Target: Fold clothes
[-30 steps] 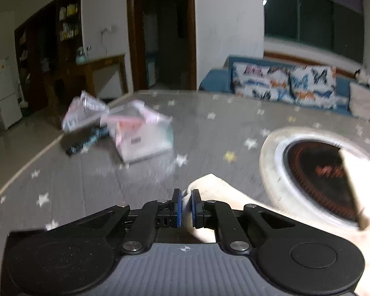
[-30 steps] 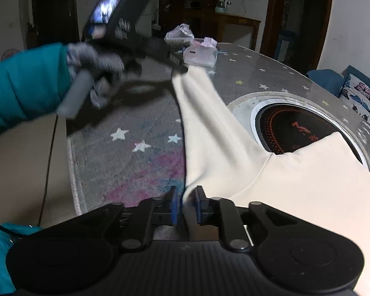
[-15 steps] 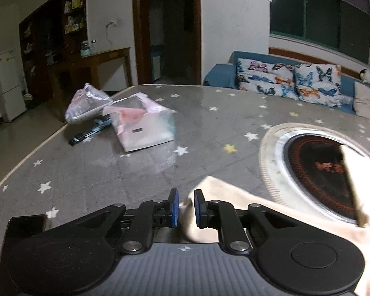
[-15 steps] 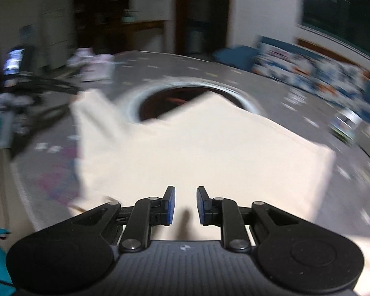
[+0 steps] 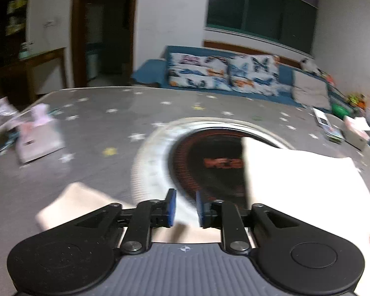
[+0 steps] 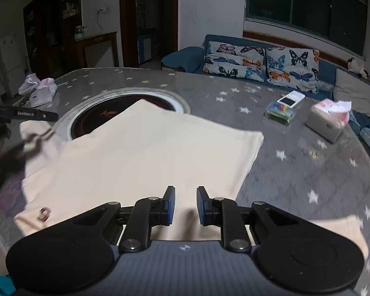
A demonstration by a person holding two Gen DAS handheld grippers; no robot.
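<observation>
Now both our left gripper (image 5: pixel 186 206) and right gripper (image 6: pixel 185 203) hover with jaws released, grasping nothing. Our cream shirt (image 6: pixel 148 153) lies flat ahead on the table (image 6: pixel 296 172), its long axis crosswise, nearer the right.

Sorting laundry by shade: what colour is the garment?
Plain cream garment, clearest in the right wrist view.

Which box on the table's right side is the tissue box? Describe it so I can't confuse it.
On the star-patterned table, look right of the cream garment, toward the sofa. The tissue box is the pale box with pink-and-white tissue bunched on top; the clear box beside it is lower and holds colourful pieces.
</observation>
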